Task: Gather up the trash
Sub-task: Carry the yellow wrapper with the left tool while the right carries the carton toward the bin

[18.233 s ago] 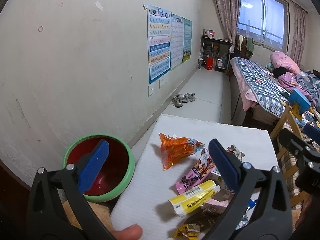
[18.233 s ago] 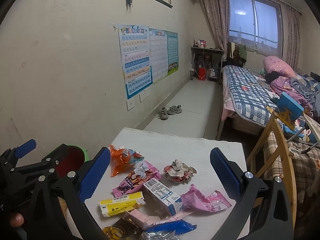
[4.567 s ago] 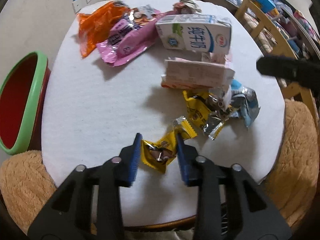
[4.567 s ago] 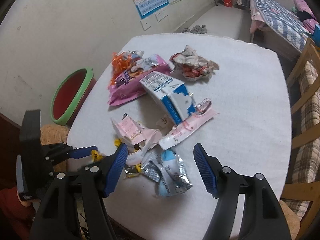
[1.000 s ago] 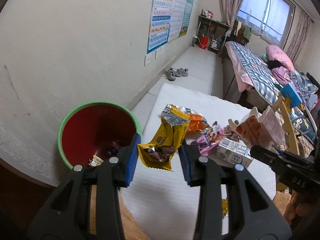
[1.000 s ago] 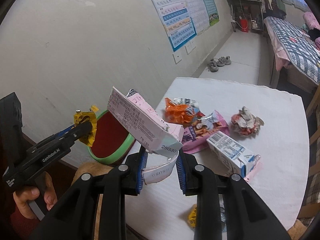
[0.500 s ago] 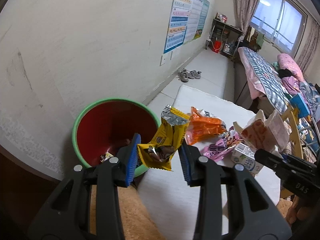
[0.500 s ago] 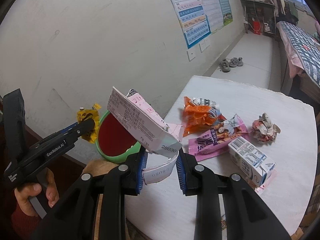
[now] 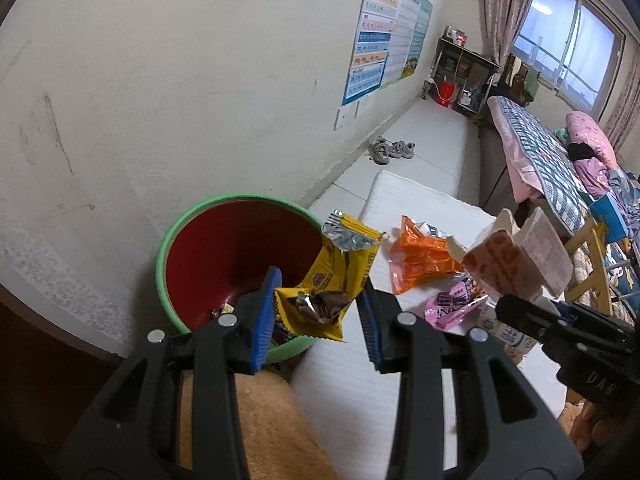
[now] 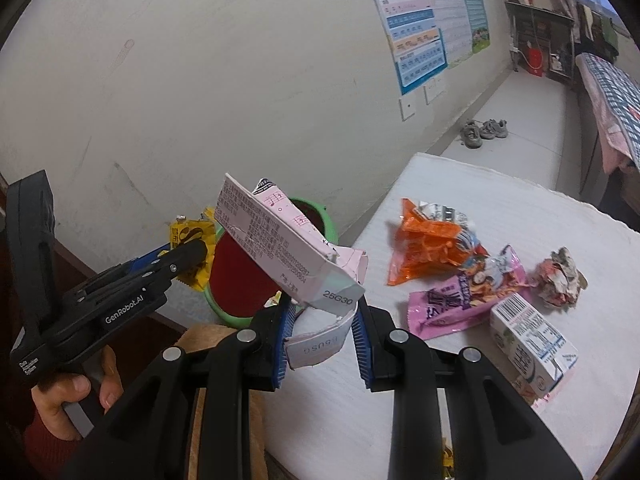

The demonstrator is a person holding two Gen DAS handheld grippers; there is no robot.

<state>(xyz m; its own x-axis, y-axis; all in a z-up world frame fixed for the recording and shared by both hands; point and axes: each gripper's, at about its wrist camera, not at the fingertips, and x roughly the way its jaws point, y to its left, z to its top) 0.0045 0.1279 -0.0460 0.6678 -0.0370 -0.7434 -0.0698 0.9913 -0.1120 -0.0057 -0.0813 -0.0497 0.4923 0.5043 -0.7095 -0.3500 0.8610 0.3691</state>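
**Both grippers loaded beside the bin**

At lower centre of the left wrist view, I see the white table (image 9: 404,200), then the red green-rimmed bin (image 9: 224,256) at its left. My right gripper (image 10: 320,332) clamps a pink carton (image 10: 280,252). My left gripper (image 9: 318,316) pinches a yellow wrapper (image 9: 332,280) over the bin's rim.
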